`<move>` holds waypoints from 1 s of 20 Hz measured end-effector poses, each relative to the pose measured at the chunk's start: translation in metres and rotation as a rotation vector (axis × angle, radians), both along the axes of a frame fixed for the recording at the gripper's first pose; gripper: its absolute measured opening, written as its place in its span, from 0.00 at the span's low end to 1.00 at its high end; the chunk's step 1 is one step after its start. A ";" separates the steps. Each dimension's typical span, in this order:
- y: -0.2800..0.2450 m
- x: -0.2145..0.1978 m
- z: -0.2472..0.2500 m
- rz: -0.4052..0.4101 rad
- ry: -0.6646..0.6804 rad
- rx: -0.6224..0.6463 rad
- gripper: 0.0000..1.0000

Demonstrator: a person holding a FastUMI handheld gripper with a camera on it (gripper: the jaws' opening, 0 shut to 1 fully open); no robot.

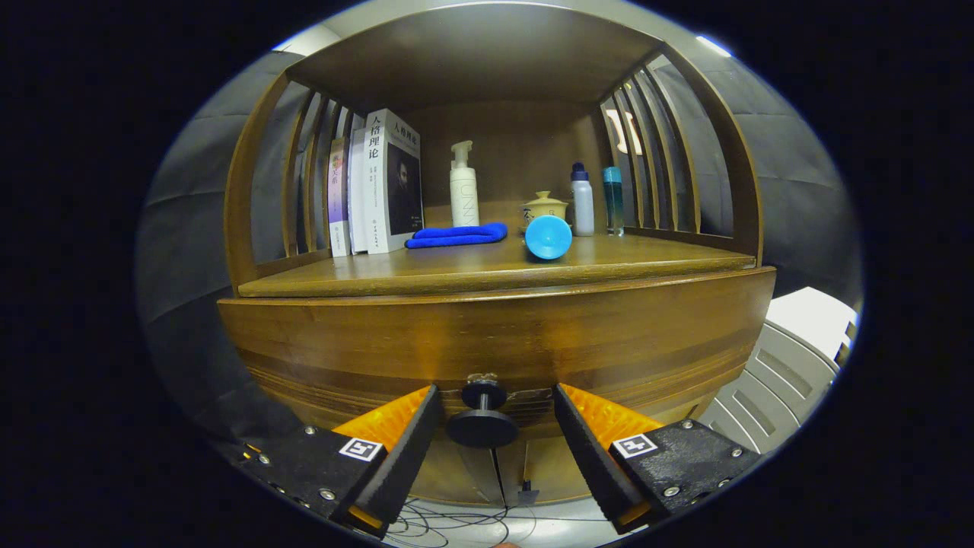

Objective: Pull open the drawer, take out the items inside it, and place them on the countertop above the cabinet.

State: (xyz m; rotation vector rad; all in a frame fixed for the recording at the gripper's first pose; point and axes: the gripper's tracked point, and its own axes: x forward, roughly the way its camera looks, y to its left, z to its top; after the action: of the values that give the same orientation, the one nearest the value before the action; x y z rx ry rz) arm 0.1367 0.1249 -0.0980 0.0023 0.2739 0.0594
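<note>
1. The drawer is closed, its front flush under the bench; its round knob sits between the fingers.
2. The tongs stand wide open on both sides of the knob, holding nothing.
3. The bench carries books, a blue cloth, bottles and a blue cup.
4. I judge that pulling, emptying and placing all remain.

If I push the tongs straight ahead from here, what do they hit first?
Most likely the drawer knob: it sits between the open tongs, neither finger touching it. Just behind it is the drawer front, which the fingertips would probably reach next, though the depth is hard to judge.
</note>
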 end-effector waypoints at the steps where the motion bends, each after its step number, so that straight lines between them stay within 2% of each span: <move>1: 0.000 0.003 0.000 0.000 -0.003 -0.001 0.94; 7: 0.003 0.010 0.000 -0.014 -0.036 -0.017 0.94; 13: 0.001 0.002 -0.004 0.012 -0.013 -0.046 0.95; 20: -0.022 -0.041 0.051 0.020 -0.070 0.039 0.95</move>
State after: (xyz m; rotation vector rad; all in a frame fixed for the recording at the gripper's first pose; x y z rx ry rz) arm 0.0962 0.1025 -0.0469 0.0366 0.2031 0.0849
